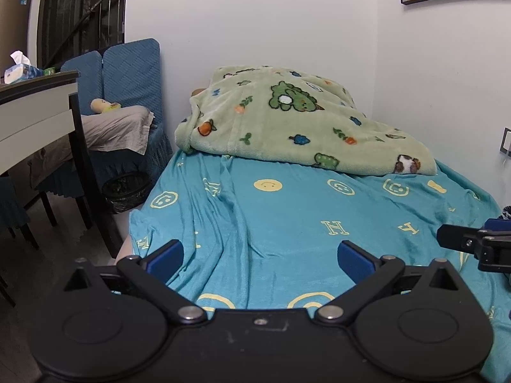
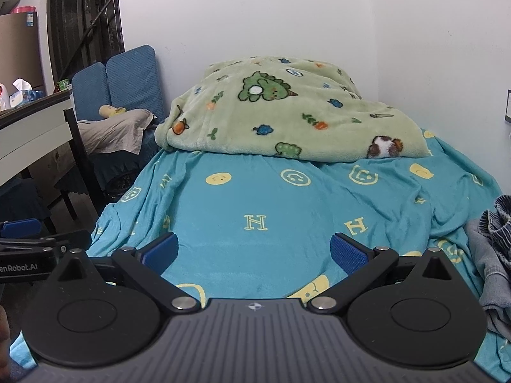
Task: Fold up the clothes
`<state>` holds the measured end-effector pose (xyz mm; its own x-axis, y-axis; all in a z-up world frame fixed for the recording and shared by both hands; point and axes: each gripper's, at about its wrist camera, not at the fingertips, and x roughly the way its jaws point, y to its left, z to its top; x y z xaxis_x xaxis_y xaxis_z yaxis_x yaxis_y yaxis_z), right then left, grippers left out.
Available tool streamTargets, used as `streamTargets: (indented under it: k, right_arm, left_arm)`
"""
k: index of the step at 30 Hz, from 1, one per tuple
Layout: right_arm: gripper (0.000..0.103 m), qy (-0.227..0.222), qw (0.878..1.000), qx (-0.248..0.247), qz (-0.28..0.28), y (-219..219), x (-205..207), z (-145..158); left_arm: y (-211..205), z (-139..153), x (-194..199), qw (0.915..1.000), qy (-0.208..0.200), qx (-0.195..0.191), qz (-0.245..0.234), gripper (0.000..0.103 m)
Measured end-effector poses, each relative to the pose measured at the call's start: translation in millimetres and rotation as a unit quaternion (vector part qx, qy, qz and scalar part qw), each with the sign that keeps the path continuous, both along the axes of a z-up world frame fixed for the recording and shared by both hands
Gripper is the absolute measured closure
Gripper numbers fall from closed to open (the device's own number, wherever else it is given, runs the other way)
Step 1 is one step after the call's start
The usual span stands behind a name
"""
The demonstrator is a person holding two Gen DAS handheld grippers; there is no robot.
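Both grippers level over the near end of the bed [image 2: 255, 191], pointing toward the green blanket [image 2: 287, 118]. Left gripper [image 1: 260, 257]: fingers apart, nothing between them. Right gripper [image 2: 254, 252]: fingers apart, empty too. Clothes [image 2: 491, 255], a grey and striped denim heap, lie on the blue sheet at right, off to the side of the right fingers, not touching.

A blanket [image 2: 287, 118] is piled at the far end of the bed [image 2: 255, 198], against the wall. Clothes [image 2: 491, 249] are heaped at its right edge, chairs [image 1: 127, 73] and a table [image 1: 35, 108] off left.
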<state>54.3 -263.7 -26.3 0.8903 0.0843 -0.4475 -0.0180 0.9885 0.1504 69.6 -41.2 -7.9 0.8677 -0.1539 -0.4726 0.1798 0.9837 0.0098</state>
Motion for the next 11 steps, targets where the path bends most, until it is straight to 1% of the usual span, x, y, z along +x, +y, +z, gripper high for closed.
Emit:
streamTargets:
  k: [11]
  right_arm:
    - [0.0,0.002,1.0,-0.001,0.004,2.0,0.9,0.0]
  left_arm:
    - [-1.8,-1.0,-0.3,1.0,0.0,0.005,0.003,0.0]
